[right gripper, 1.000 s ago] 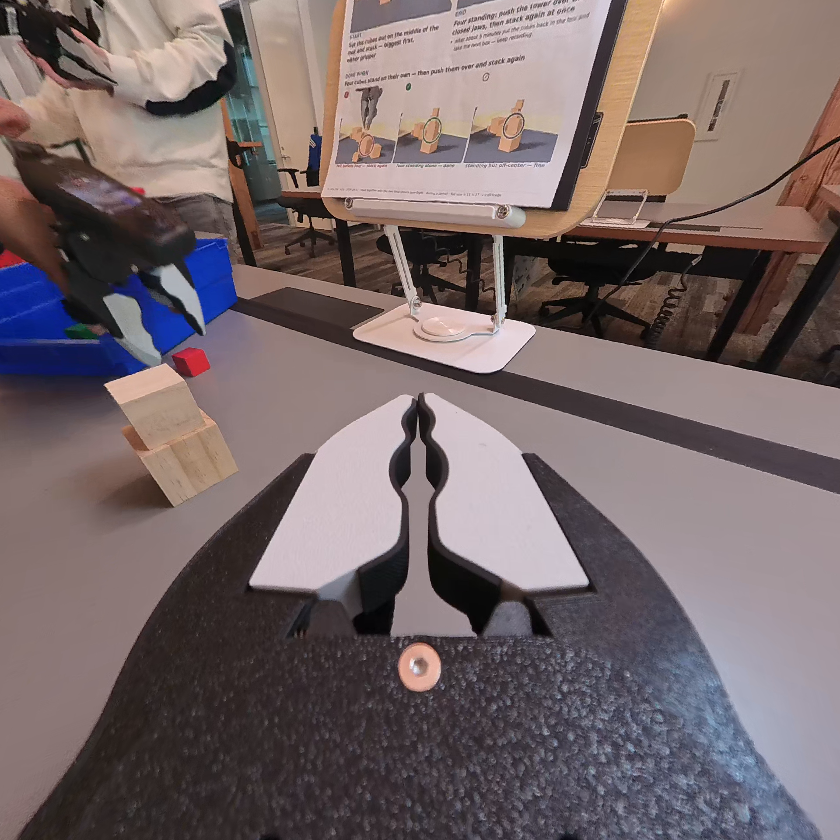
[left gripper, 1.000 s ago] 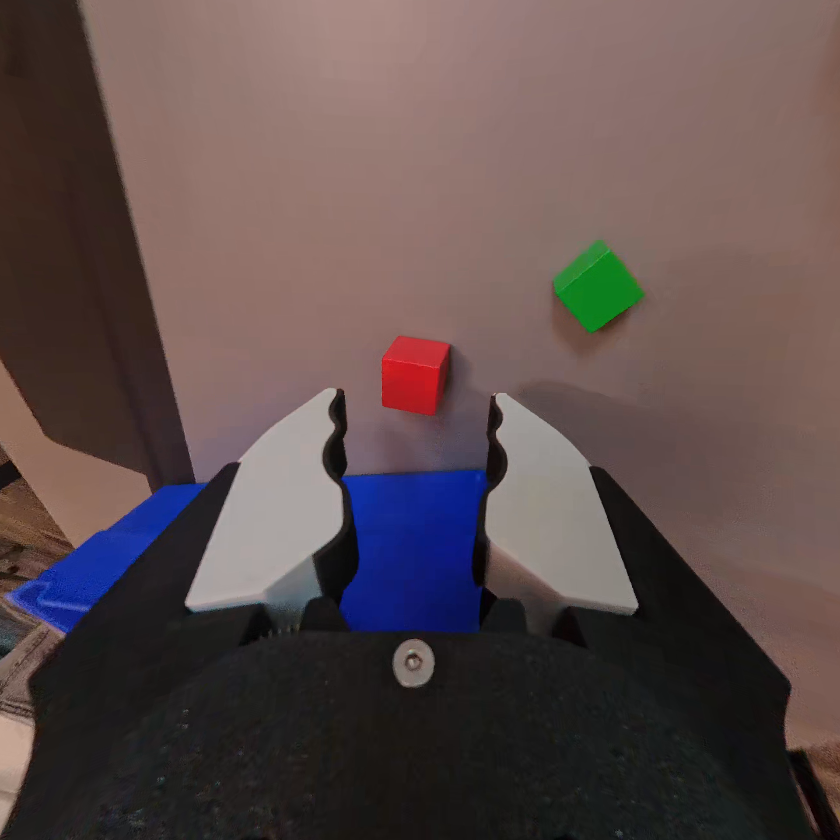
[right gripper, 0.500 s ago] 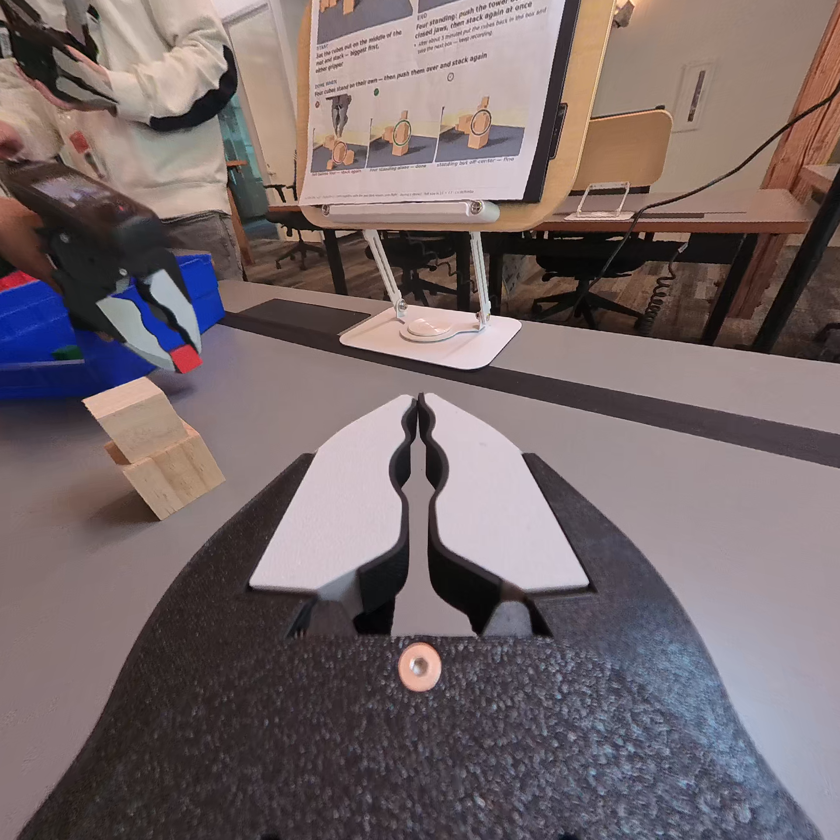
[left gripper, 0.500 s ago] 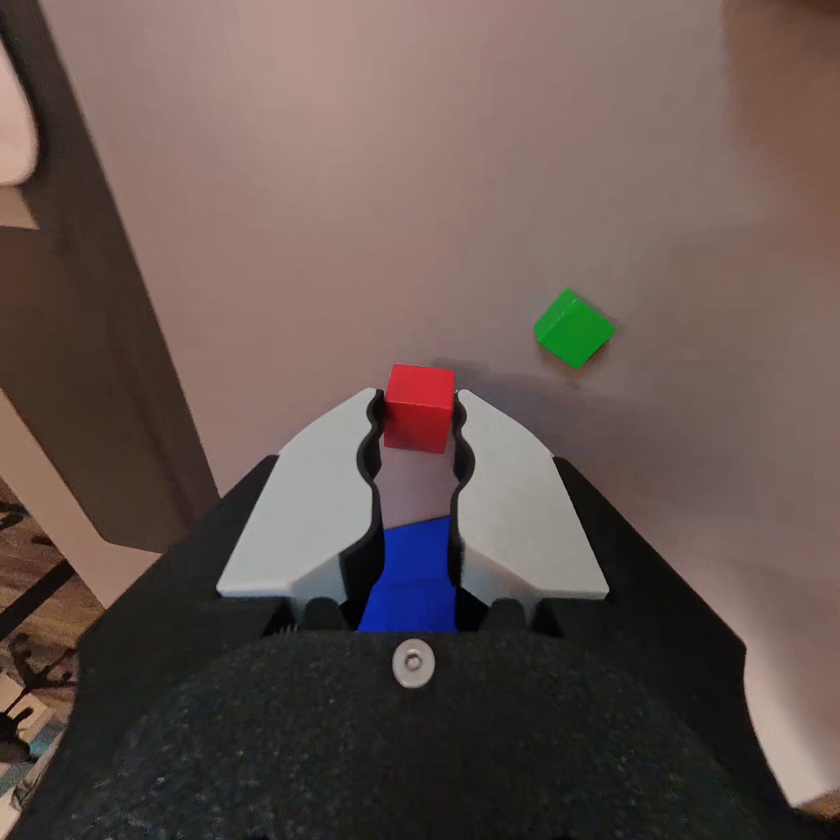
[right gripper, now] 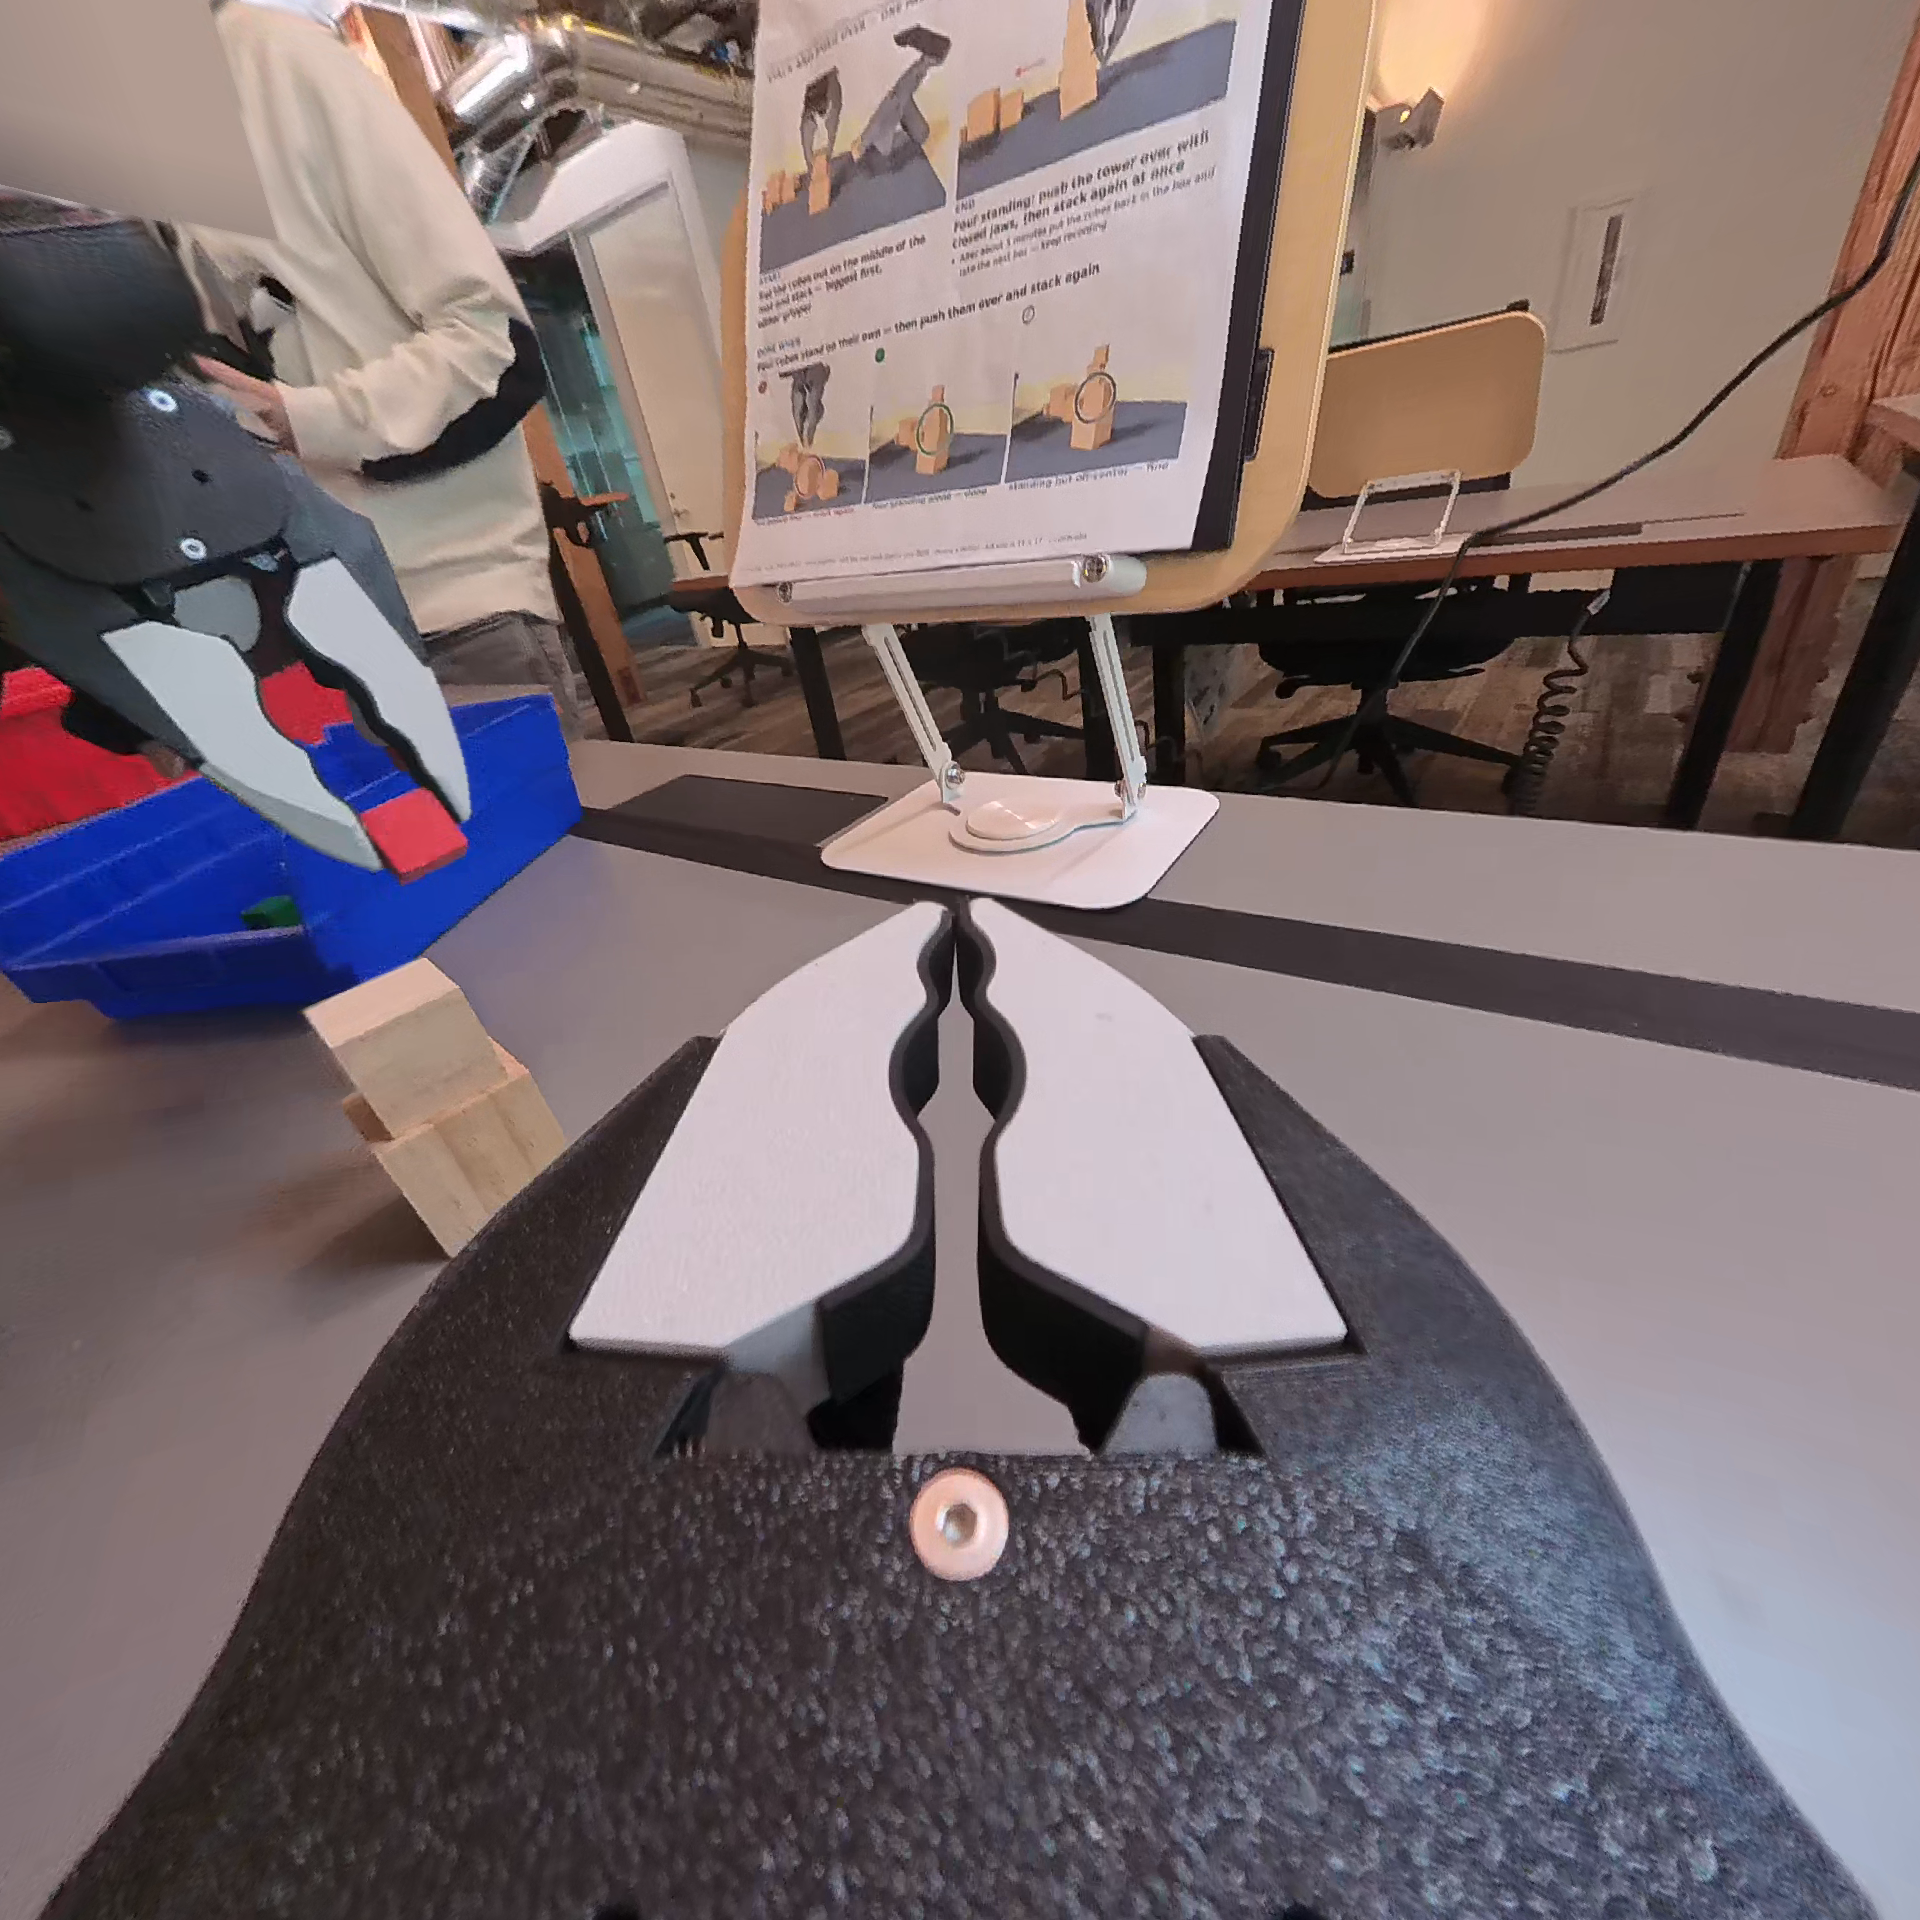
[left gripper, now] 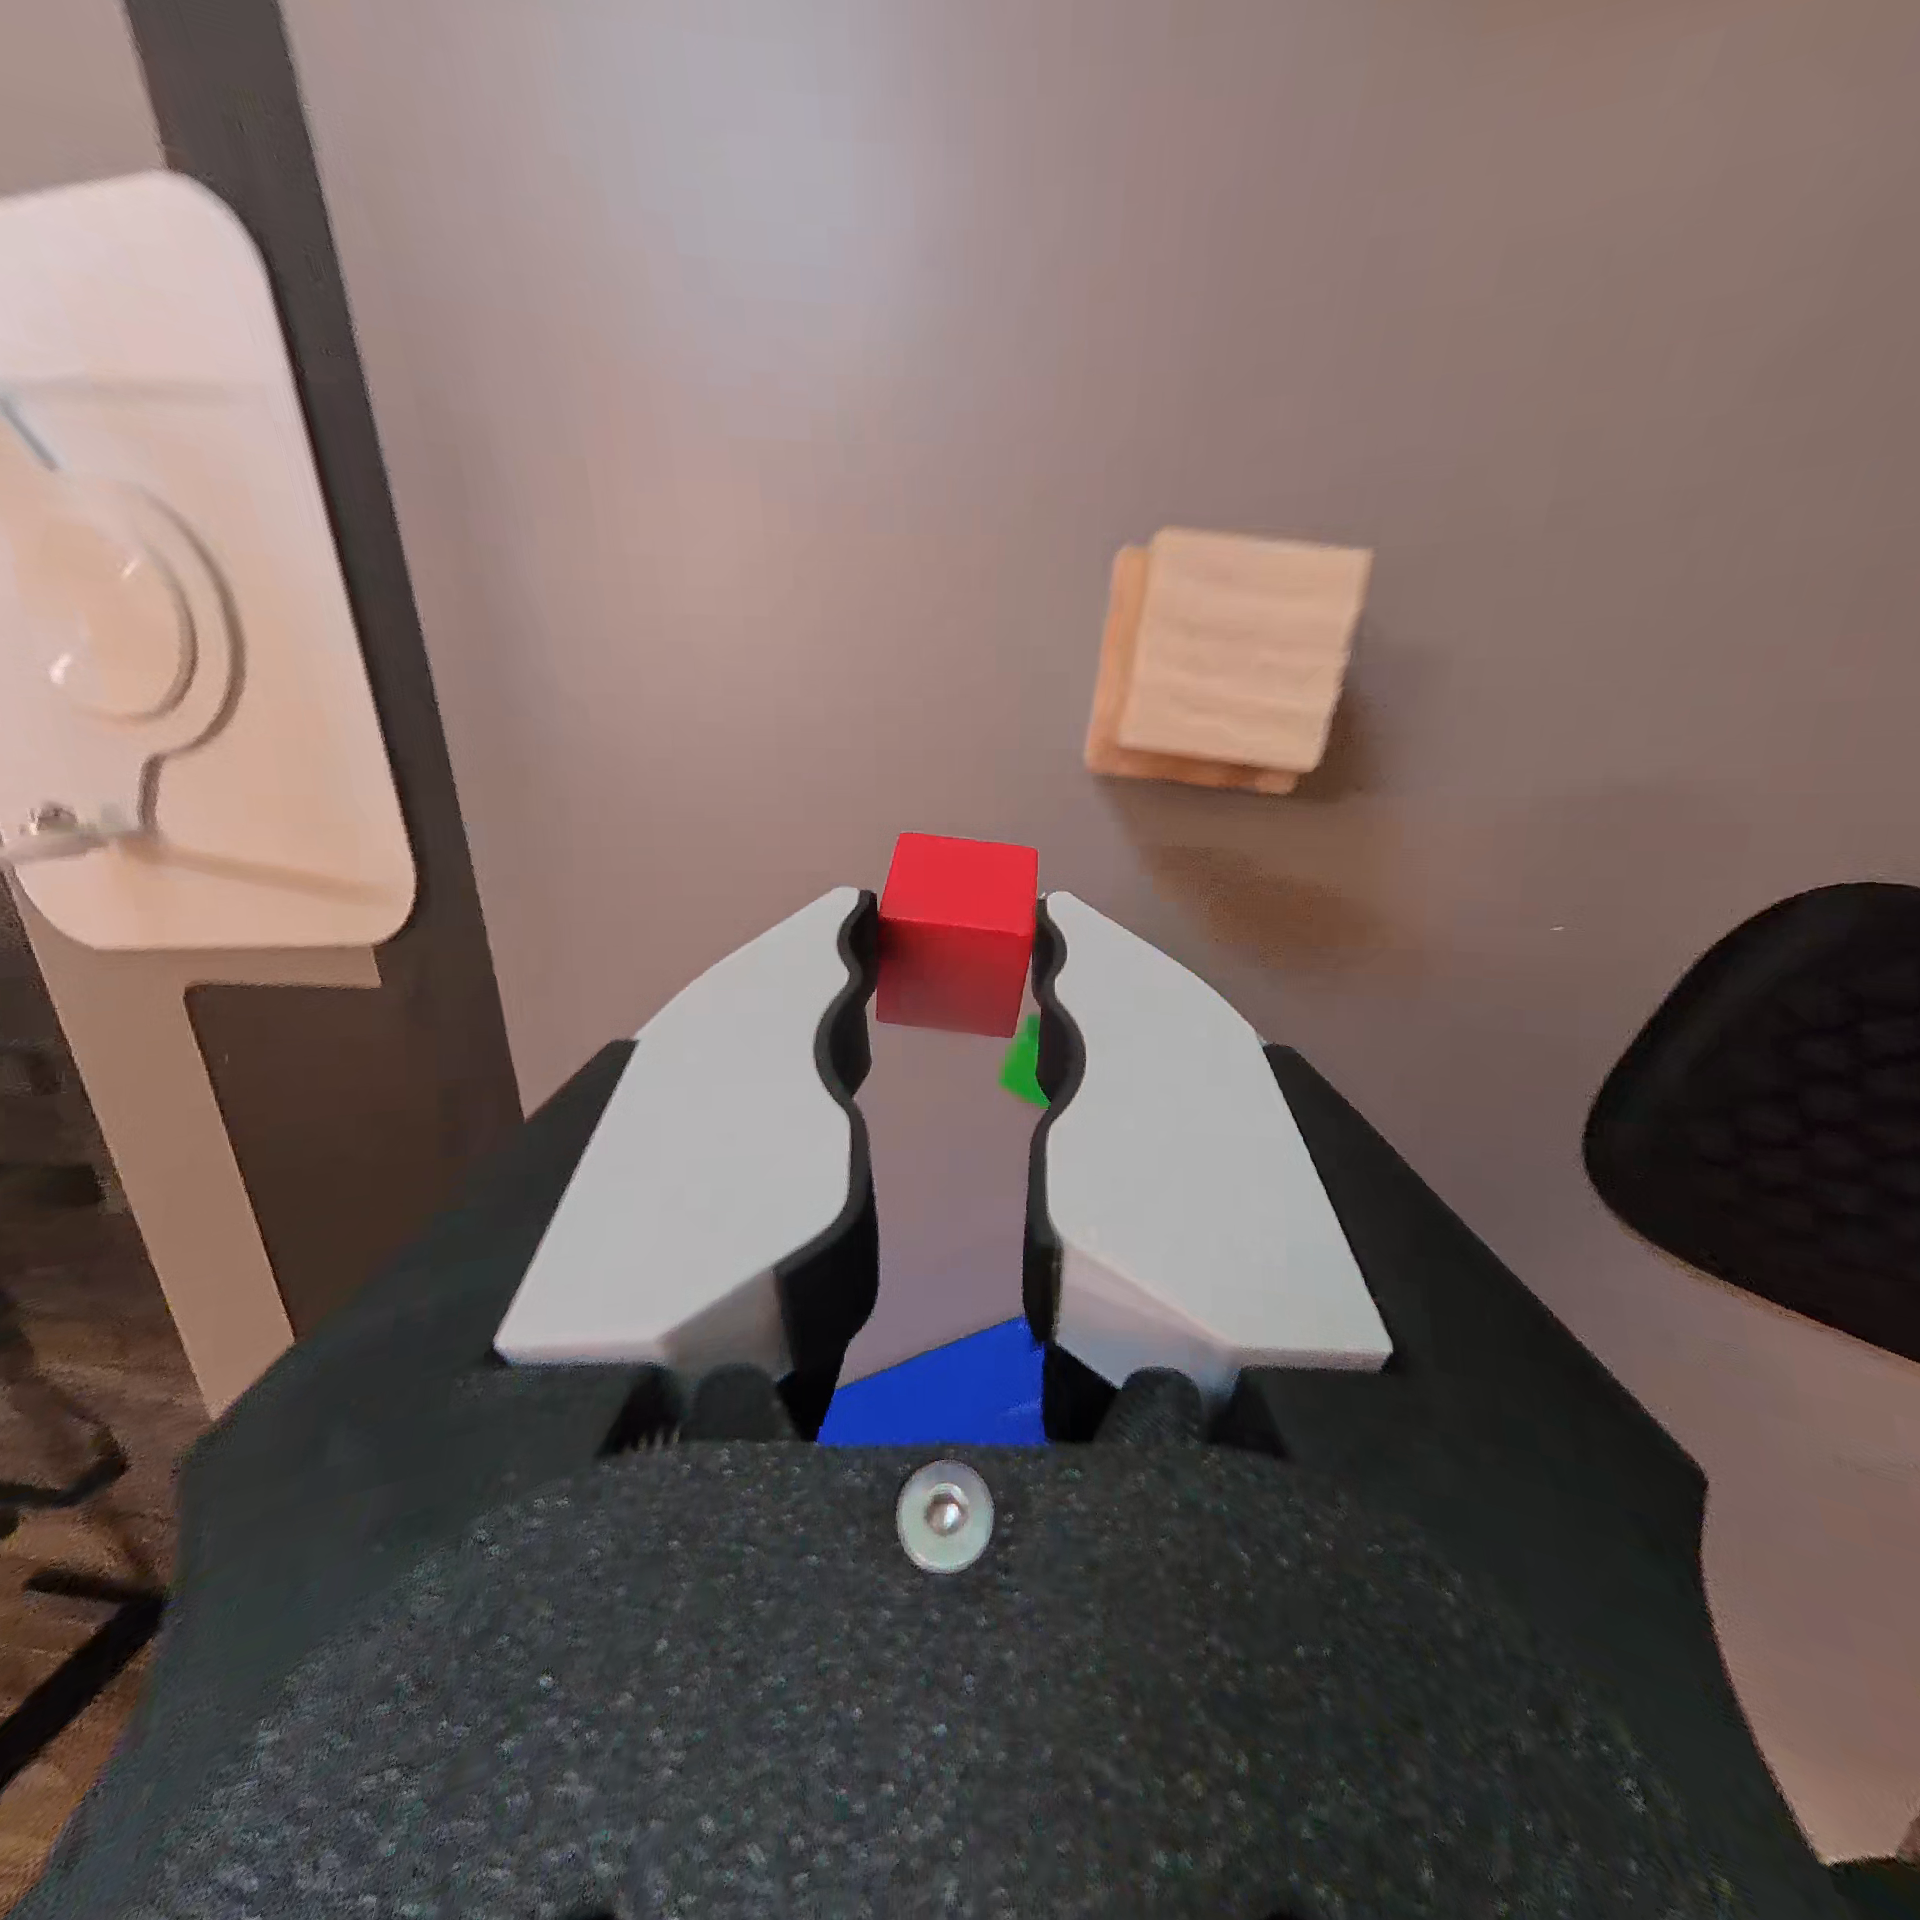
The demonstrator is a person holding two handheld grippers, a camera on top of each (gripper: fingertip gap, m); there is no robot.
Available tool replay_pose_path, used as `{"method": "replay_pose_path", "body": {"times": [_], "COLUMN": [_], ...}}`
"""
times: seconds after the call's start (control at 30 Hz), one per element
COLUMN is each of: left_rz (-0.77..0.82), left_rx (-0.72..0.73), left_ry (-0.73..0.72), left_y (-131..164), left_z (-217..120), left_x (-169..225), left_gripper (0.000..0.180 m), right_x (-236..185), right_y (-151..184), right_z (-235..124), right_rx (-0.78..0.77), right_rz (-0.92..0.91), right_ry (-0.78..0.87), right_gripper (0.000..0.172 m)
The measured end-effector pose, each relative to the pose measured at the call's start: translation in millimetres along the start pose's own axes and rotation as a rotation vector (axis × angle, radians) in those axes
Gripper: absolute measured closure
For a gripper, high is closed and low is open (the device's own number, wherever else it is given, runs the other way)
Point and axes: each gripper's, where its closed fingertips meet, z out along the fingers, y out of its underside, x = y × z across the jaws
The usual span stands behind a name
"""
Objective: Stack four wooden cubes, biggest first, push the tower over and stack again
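Red cube (left gripper: pixel 957 935): one, pinched at the very tips of the left claw (left gripper: pixel 957 940), lifted off the grey table (left gripper: pixel 1039 312).
Risk: tip-only grip; a tilt or jolt could let the cube slip out.
Wooden blocks (left gripper: pixel 1231 665): two, stacked, ahead-right of the left claw.
Green cube (left gripper: pixel 1023 1062): one, below the left claw.
Blue bin (right gripper: pixel 260 914): one, behind it.
Right claw (right gripper: pixel 961 930): clenched, nothing between the tips, low over the table.

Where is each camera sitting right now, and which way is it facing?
Left wrist view: on the left gripper, looking down at the grey table; its own fingers clamp a red cube.
Right wrist view: on the right gripper, low over the table, facing the document stand; its own fingers are shut.
Shared: the red cube, stacked wooden blocks, blue bin.
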Motion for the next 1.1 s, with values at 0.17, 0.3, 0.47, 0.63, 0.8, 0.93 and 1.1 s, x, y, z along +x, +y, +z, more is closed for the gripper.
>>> {"method": "replay_pose_path", "body": {"times": [0.17,0.3,0.47,0.63,0.8,0.93,1.1], "left_rz": [0.081,0.1,0.12,0.097,0.113,0.119,0.13], "left_rx": [-0.077,-0.114,-0.143,-0.161,-0.169,-0.161,-0.139], "left_ry": [-0.001,0.009,0.024,0.06,0.078,0.104,0.112], "left_y": [-24,-32,-34,-33,-36,-41,-46], "left_z": [5,12,23,26,23,26,29], "left_x": [22,35,39,36,41,46,48], "left_gripper": [0.152,0.152,0.152,0.153,0.153,0.153,0.153], "right_x": [-1,2,9,11,9,7,6], "right_y": [-15,-22,-22,-17,-16,-17,-17], "right_z": [-7,-12,-14,-13,-11,-11,-10], "right_rx": [0.032,0.055,0.056,0.038,0.03,0.027,0.028], "right_rz": [-0.059,-0.082,-0.11,-0.136,-0.145,-0.147,-0.145], "right_ry": [0.029,0.072,0.125,0.15,0.139,0.129,0.123], "right_gripper": [0.171,0.172,0.171,0.171,0.171,0.171,0.171]}}
